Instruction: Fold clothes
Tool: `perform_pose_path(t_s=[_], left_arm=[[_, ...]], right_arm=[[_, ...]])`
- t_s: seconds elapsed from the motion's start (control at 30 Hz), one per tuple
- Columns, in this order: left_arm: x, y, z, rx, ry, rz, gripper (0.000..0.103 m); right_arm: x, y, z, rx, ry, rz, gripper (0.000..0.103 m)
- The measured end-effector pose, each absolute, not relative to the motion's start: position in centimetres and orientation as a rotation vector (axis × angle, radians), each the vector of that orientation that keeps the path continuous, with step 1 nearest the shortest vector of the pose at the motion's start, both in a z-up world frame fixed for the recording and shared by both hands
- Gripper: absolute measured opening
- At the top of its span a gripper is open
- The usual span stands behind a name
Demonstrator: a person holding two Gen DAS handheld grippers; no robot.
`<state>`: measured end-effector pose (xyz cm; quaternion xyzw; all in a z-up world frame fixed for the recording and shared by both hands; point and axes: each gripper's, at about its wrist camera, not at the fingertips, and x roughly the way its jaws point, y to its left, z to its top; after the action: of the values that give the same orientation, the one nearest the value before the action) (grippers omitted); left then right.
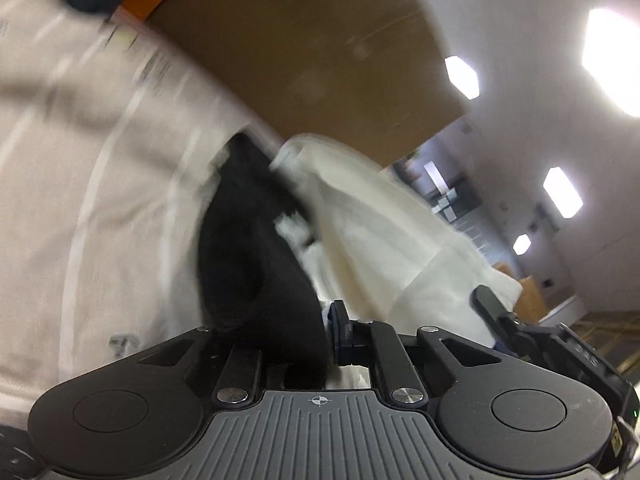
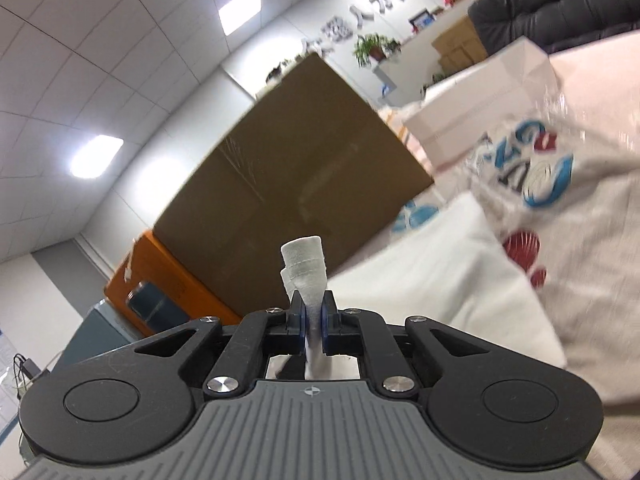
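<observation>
A white T-shirt (image 2: 460, 280) with a blue and red print (image 2: 540, 184) hangs lifted in the air, blurred. My right gripper (image 2: 313, 316) is shut on a bunched hem of the shirt (image 2: 306, 264), which sticks up between the blue pads. In the left wrist view my left gripper (image 1: 340, 332) is shut on the same white shirt (image 1: 380, 232); a black collar part (image 1: 256, 264) drapes over its left finger. The other gripper's finger (image 1: 492, 312) shows at the right, close by.
A big brown cardboard box (image 2: 288, 168) stands behind, with an orange crate (image 2: 168, 280) at its left. White boxes (image 2: 472, 100) and a pale cloth-covered surface (image 1: 80, 160) lie around. A dark sofa (image 2: 560, 0) is far right.
</observation>
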<state>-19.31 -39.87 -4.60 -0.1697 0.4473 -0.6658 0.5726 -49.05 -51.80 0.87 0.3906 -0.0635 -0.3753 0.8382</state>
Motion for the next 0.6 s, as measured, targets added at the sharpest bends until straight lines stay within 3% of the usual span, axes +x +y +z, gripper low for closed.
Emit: perform_pose_path(t_s=[0.37,0.6], left_arm=[[-13.1,-31.3,3.1,-0.639,0.790,-1.612,0.010],[-6.7,-21.4,8.8,-0.661,0.517,-1.463,0.010]], right_arm=[[-51.1,-50.0,6.0,0.794,-0.354,-0.817,0.006],[-49.8,-48.3,7.0,0.816,-0.379,-0.772,0.006]])
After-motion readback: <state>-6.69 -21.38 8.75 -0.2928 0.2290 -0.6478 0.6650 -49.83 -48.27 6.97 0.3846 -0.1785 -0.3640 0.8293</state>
